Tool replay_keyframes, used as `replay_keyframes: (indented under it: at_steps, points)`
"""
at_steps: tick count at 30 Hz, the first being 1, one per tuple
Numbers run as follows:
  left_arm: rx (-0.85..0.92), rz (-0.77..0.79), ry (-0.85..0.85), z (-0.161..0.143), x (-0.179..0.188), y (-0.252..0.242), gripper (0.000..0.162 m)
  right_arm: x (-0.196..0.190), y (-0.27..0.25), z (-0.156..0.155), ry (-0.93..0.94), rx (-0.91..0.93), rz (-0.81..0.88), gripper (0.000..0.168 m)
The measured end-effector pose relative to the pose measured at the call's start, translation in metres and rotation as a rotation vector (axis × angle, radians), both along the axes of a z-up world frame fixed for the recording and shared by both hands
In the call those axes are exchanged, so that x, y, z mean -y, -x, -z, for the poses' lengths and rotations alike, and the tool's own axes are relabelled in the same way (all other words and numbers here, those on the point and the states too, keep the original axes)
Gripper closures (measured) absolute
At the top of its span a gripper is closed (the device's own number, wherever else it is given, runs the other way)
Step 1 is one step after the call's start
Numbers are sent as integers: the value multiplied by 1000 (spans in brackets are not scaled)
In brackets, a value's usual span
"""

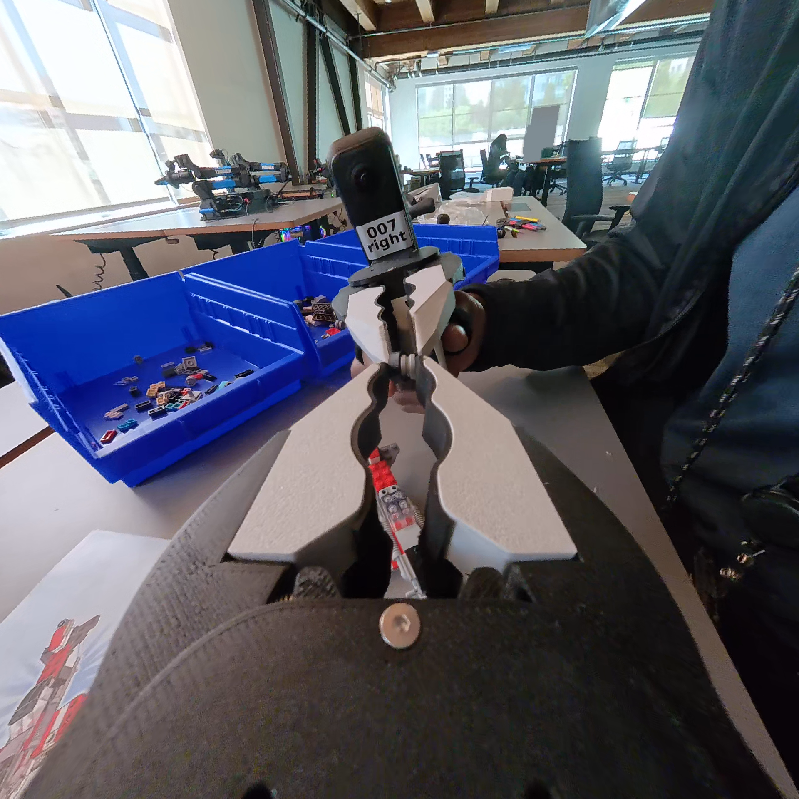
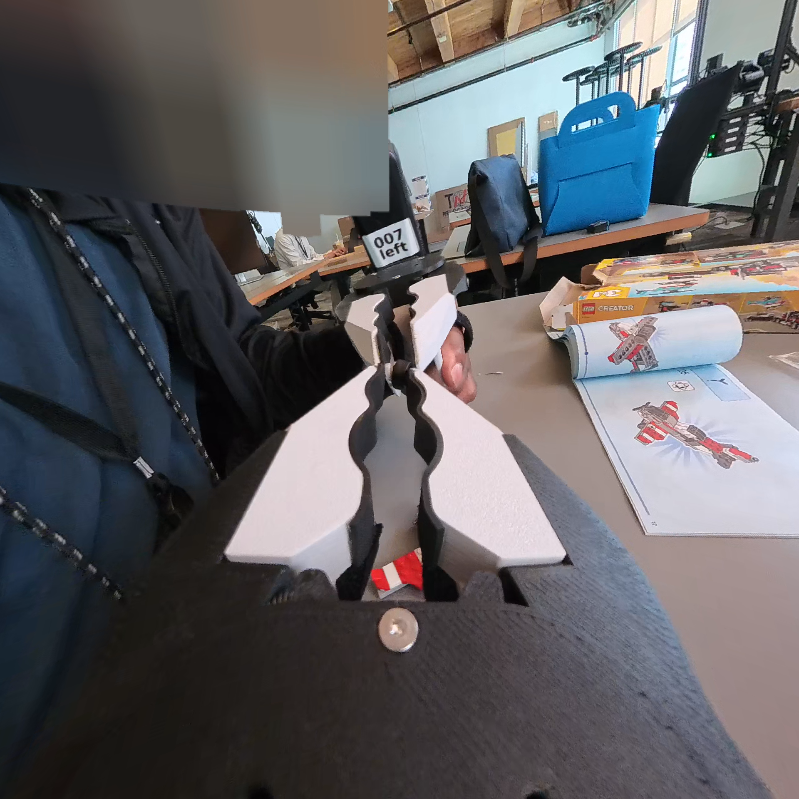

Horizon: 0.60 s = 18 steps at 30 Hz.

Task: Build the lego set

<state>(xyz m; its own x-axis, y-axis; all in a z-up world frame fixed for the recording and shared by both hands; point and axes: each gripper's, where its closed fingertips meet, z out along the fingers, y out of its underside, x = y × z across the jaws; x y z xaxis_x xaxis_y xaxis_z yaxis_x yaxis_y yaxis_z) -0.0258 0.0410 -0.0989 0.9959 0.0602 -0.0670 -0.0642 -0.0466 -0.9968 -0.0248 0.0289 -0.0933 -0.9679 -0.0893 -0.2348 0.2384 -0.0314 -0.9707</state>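
Observation:
My left gripper (image 1: 403,375) and my right gripper (image 2: 397,372) point at each other, tip to tip, above the grey table (image 1: 65,488). Between the tips sits a small grey round piece (image 1: 407,362) with a dark part; it also shows in the right wrist view (image 2: 392,377). Both grippers look shut on it. The right gripper (image 1: 402,352) shows across from me in the left wrist view, the left gripper (image 2: 395,365) in the right wrist view. A red, white and grey Lego model (image 1: 391,497) lies on the table below the fingers; its striped end (image 2: 397,573) shows under the right gripper.
Two blue bins (image 1: 259,380) with several loose bricks (image 1: 160,397) stand at the far left. An open instruction booklet (image 2: 674,432) and the Lego box (image 2: 691,298) lie on the table. The person's dark jacket (image 1: 713,302) is close by. The grippers are tip to tip, or close to it.

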Motion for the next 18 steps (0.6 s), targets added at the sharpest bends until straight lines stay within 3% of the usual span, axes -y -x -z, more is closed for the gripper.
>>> replay_keyframes:
  at_steps: [18]
  points:
    - [66, 31, 46, 3, -3, -4, 151, -3, -4, 2, -70, -63, 5, 161]
